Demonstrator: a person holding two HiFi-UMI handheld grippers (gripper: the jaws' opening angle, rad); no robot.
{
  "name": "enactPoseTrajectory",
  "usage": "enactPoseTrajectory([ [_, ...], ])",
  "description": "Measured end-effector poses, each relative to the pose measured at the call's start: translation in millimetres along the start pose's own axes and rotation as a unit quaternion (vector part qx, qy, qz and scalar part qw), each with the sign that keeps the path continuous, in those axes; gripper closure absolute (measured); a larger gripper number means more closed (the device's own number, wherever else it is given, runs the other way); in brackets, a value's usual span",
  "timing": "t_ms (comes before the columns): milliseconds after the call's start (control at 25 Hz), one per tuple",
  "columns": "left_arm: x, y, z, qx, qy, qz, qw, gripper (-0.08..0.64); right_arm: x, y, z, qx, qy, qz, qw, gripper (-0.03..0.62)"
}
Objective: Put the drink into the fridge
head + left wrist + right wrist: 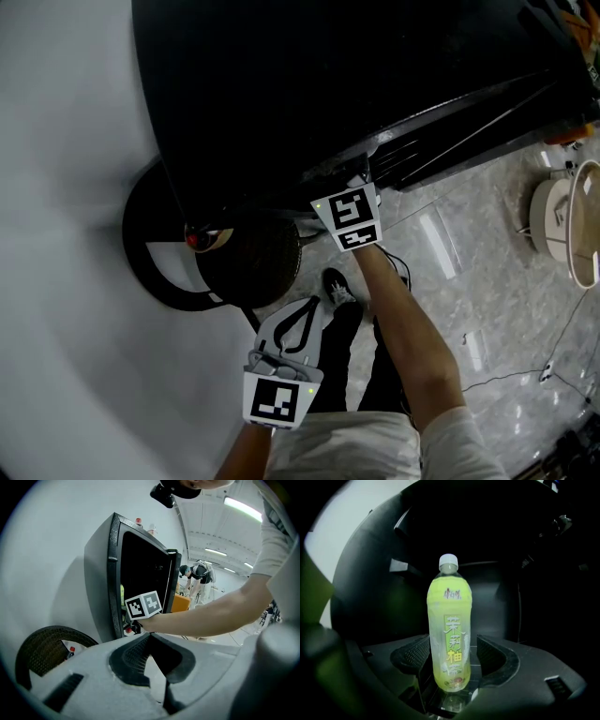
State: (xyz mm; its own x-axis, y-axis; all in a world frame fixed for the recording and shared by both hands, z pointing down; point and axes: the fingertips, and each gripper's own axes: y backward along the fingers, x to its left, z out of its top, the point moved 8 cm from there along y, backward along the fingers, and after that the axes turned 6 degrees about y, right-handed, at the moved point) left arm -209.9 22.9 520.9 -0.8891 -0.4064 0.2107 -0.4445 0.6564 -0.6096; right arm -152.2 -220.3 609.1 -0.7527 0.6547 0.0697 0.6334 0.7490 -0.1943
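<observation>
Showing only in right gripper view: green tea bottle (pixel 449 630) upright on glass fridge shelf (pixel 440 701) between right gripper (pixel 452 648) jaws, parted, unclamped. Left gripper (pixel 150 637) closed, empty.

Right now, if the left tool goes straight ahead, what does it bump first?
Probably the right arm, crossing just ahead of the left tool; the fridge lies beyond. Depth is unclear.
</observation>
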Motion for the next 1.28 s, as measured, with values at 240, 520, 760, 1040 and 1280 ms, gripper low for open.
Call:
enactPoseTrajectory([
  [240,-8,13,15,-0.029,0.016,0.008,0.9994,0.551,-8,41,20,0.009,-0.006,-0.009,1.000,0.316],
  [520,-31,30,43,-0.078,0.026,0.053,0.9952,0.551,-13,87,48,0.016,0.004,0.015,1.000,0.316],
  [760,-59,45,49,-0.119,0.062,0.085,0.9873,0.551,-6,155,75,0.021,-0.012,0.020,1.000,0.318],
  [1040,-89,64,57,-0.149,0.102,0.121,0.9761,0.551,-14,225,120,0.012,-0.018,0.011,1.000,0.402],
  [1280,-110,76,76,-0.169,0.090,0.143,0.9710,0.551,-24,263,162,-0.003,-0.037,-0.018,0.999,0.501],
])
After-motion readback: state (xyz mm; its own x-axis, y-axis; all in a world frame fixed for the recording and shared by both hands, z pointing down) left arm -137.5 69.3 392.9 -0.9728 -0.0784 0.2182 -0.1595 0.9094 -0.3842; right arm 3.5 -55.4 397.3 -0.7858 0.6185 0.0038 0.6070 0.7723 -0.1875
